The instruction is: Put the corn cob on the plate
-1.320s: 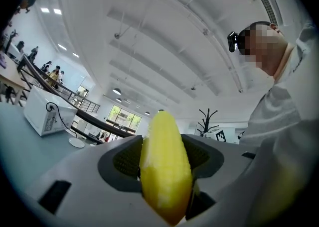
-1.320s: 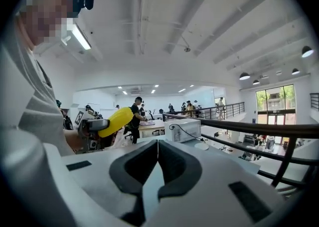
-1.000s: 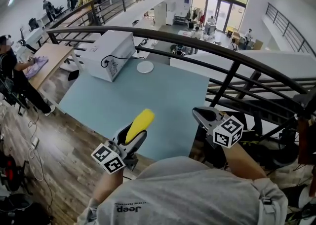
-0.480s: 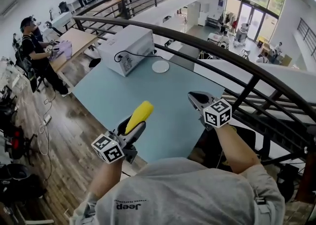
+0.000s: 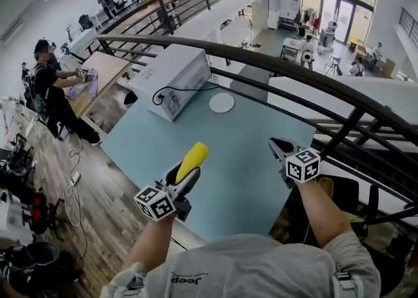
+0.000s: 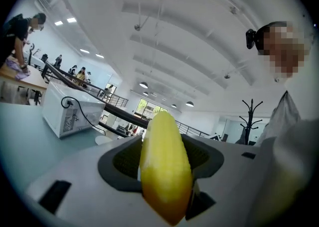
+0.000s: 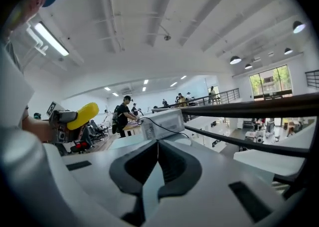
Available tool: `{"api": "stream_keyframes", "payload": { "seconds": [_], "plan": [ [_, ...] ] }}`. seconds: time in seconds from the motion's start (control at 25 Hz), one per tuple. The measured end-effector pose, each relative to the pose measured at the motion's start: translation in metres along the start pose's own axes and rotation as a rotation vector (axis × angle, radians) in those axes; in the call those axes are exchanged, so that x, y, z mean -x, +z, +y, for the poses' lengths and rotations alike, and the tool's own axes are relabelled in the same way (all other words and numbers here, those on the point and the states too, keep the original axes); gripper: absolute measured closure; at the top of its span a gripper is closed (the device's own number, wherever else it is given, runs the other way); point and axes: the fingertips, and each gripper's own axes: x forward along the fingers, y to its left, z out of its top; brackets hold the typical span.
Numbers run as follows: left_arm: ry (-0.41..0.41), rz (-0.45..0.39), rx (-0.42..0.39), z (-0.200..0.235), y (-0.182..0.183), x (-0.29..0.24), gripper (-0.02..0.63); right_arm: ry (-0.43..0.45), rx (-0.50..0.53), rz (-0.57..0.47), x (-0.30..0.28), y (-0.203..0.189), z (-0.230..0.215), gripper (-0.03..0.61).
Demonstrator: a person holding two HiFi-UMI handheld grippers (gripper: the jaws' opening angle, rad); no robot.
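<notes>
Left gripper [image 6: 164,147]: jaws clenched on the smooth yellow corn cob [image 6: 165,164], whose tip projects past them.
Right gripper [image 7: 157,157]: jaws pressed together, nothing between them.
Corn cob location: above the near part of the pale blue table [image 5: 238,134], left of the right gripper.
Small round white plate [image 5: 222,102]: far side of table, just right of the white microwave [image 5: 177,76], well apart from the cob.

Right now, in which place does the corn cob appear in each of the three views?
Head view: corn cob lower centre-left, sticking up from the left gripper.
Left gripper view: bottom centre, clamped between the jaws.
Right gripper view: left edge, mid-height.
Shared landmark: the white appliance on the table, seen in all three views.
</notes>
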Motion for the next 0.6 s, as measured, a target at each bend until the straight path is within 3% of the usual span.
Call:
{"api": "stream_keyframes", "payload": {
  "seconds": [0.32,0.6],
  "plan": [
    [-0.106,0.076,0.015,0.128,-0.015,-0.094,0.362,-0.169,-0.185,0.034,-0.071,-0.061,-0.029,0.560],
    [-0.094,0.088,0.019,0.208,-0.030,-0.150,0.362,-0.157,-0.134,0.105,-0.158,-0.066,-0.035,0.560]
  ]
}}
